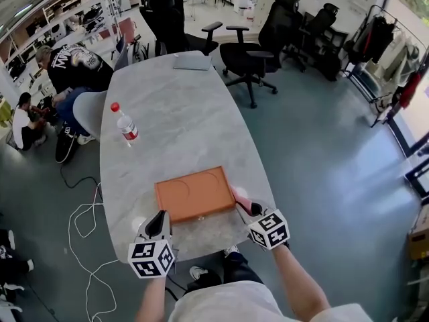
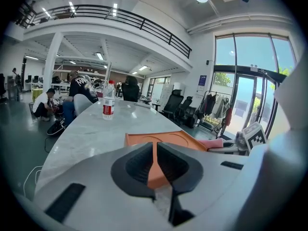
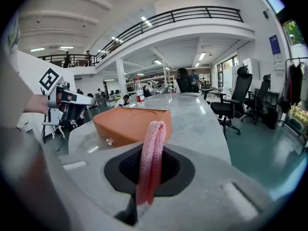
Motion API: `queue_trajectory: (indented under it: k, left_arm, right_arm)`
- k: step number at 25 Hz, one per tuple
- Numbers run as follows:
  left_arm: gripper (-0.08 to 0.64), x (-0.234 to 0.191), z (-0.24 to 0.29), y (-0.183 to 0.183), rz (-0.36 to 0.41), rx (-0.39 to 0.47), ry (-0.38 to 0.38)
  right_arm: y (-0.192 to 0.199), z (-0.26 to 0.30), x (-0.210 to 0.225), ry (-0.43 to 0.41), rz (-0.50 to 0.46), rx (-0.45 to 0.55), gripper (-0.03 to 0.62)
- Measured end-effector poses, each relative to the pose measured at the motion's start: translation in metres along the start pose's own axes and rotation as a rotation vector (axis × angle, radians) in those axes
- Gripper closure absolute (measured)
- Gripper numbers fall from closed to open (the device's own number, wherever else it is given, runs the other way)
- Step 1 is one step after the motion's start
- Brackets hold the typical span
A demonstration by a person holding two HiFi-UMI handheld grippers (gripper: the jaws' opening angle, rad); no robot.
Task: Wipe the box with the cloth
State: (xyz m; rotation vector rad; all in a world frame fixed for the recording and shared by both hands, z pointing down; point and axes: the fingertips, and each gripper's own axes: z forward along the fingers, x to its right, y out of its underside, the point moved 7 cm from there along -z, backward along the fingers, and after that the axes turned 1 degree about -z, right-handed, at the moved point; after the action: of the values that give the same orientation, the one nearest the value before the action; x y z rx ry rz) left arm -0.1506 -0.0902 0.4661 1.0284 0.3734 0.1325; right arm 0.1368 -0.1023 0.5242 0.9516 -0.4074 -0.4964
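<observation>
A flat orange box (image 1: 194,193) with round recesses in its top lies on the marble table (image 1: 174,119) near the front edge. My right gripper (image 1: 244,205) sits at the box's right front corner, shut on a folded pink cloth (image 1: 240,198). In the right gripper view the cloth (image 3: 151,158) stands up between the jaws, with the box (image 3: 130,121) just beyond it. My left gripper (image 1: 159,220) is at the box's left front corner. Its jaws (image 2: 155,150) are shut with nothing in them, and the box (image 2: 166,139) lies straight ahead.
A plastic water bottle (image 1: 125,124) with a red cap stands on the table's left side. A closed laptop (image 1: 192,62) lies at the far end. Office chairs (image 1: 251,52) stand beyond the table, people sit at the left (image 1: 70,69), and cables (image 1: 84,220) trail on the floor.
</observation>
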Motion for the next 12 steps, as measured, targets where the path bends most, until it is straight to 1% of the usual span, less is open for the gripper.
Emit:
queue_trajectory:
  k: [12]
  left_arm:
    - [0.531,-0.009,-0.010,0.007,0.005,0.007,0.043]
  right_arm:
    - [0.016,-0.018,-0.025,0.051,0.014,-0.004,0.578]
